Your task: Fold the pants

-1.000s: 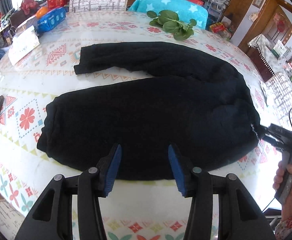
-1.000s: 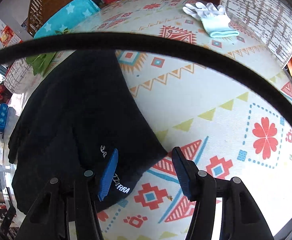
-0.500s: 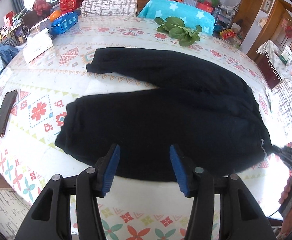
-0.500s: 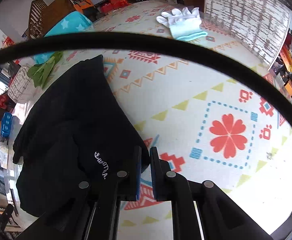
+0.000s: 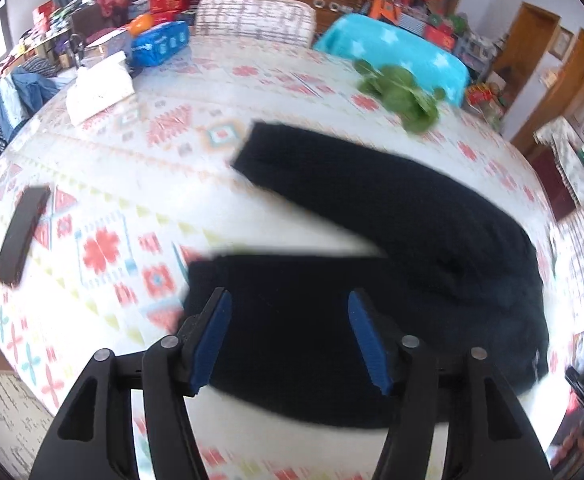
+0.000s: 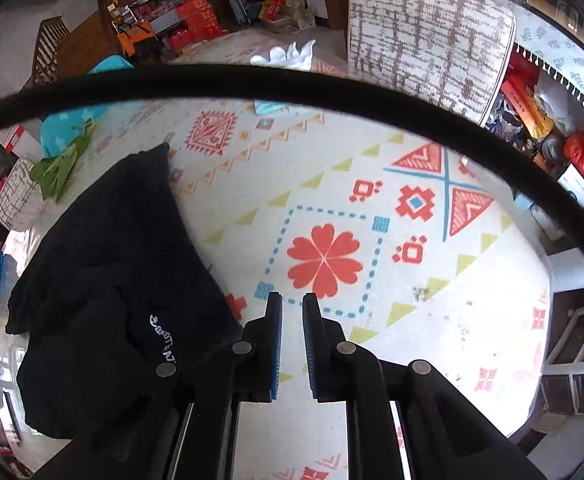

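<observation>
1. Your left gripper [image 5: 290, 334] hovers over the near leg of the black pants [image 5: 392, 280], jaws opening, fabric below them but not pinched.
2. Your right gripper [image 6: 292, 340] has its jaws pressed together; whether waistband cloth is caught there, I cannot tell.
3. Step, as judged: first fold barely begun. Next, grip the near leg and carry it onto the far leg.
4. White lettering on the pants [image 6: 163, 338], unreadable.
5. Pants lie spread on the patterned counter [image 5: 104, 208].
</observation>
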Demonstrator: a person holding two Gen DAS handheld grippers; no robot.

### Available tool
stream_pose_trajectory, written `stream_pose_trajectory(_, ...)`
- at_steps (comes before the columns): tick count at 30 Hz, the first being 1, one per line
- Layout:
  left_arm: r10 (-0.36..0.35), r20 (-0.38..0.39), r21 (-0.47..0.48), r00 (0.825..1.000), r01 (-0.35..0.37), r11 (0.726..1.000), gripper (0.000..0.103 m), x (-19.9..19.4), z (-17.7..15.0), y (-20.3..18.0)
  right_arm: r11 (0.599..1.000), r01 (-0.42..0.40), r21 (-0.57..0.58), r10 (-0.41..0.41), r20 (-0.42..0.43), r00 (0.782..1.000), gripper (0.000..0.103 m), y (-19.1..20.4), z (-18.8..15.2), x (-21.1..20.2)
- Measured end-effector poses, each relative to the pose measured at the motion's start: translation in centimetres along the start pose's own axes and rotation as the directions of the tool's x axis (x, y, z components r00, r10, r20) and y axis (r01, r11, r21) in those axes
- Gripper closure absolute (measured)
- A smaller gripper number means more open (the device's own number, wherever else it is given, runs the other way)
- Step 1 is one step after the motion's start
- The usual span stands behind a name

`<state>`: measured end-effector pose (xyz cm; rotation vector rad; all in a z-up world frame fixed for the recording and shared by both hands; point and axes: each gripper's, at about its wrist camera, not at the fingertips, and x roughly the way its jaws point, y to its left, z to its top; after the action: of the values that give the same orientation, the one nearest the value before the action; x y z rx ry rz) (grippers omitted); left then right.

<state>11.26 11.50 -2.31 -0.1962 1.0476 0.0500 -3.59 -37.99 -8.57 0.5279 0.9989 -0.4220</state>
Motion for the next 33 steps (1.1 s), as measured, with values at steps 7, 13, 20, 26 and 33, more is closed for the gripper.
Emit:
stream_pose_trajectory(7,0.053,0.020,-0.002,0.998,-0.053,0.999,0.040,4.7,8.9,2.2,0.990,-0.087,-0.113,0.091,0.028,0.995,0.039,7.7,4.5,-1.0)
stream_pose_trajectory(13,0.049,-0.037,0.025,0.998,-0.048,0.999,0.040,10.5,14.1,2.3,0.976,-0.155,-0.155,0.155,-0.009,0.988,0.028,15.5,9.8,2.0)
stream_pose_trajectory(20,0.009,-0.100,0.090,0.995,0.000,0.996,0.040,15.6,17.8,2.5,0.931,-0.124,-0.342,0.101,-0.084,0.991,0.028,22.5,14.9,8.8)
stream_pose_trajectory(26,-0.050,-0.163,0.102,0.985,0.067,0.993,0.040,19.0,19.5,3.4,0.901,-0.078,-0.426,0.012,-0.155,0.988,0.028,25.5,16.4,15.0)
stream_pose_trajectory(33,-0.084,-0.219,0.141,0.972,0.117,0.983,0.040,21.2,19.1,3.2,0.890,-0.084,-0.448,-0.007,-0.197,0.980,0.028,27.5,17.1,18.2)
